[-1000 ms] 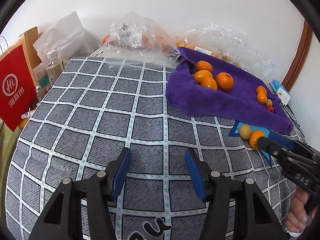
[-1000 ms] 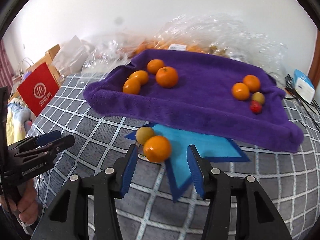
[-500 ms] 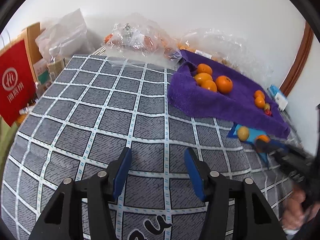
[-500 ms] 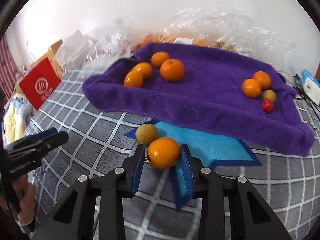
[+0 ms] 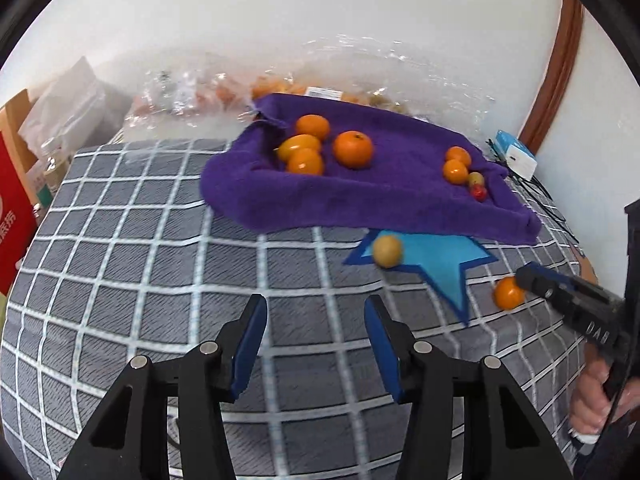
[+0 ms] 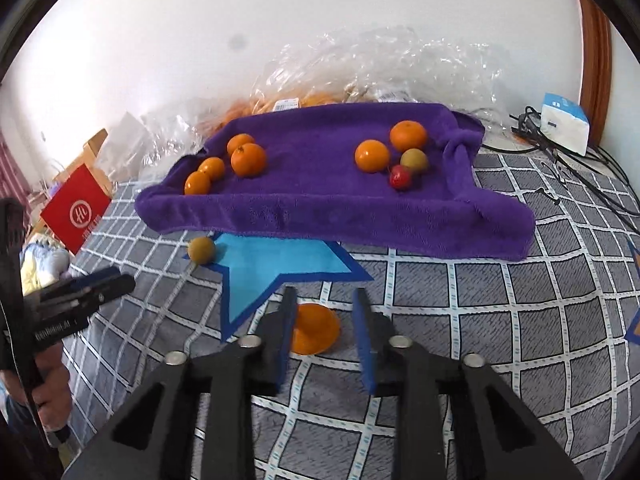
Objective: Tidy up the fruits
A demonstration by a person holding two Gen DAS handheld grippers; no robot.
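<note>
A purple towel (image 6: pixel 320 200) lies on the checked grey cover and holds several oranges (image 6: pixel 248 159), a yellow-green fruit (image 6: pixel 415 160) and a small red fruit (image 6: pixel 400 176). A blue star mat (image 6: pixel 276 264) lies in front of it with a yellow-green fruit (image 6: pixel 201 250) at its left point. My right gripper (image 6: pixel 324 300) holds an orange (image 6: pixel 314 330) between its pads; that orange also shows in the left wrist view (image 5: pixel 508 293). My left gripper (image 5: pixel 316 312) is open and empty above the cover.
Clear plastic bags of fruit (image 6: pixel 360 76) lie behind the towel by the wall. A red paper bag (image 6: pixel 76 208) stands at the left. A white-blue box (image 6: pixel 564 122) and black cables (image 6: pixel 580 176) lie at the right.
My right gripper closed on the orange and carried it right, off the blue mat. The left gripper swung right toward the towel.
</note>
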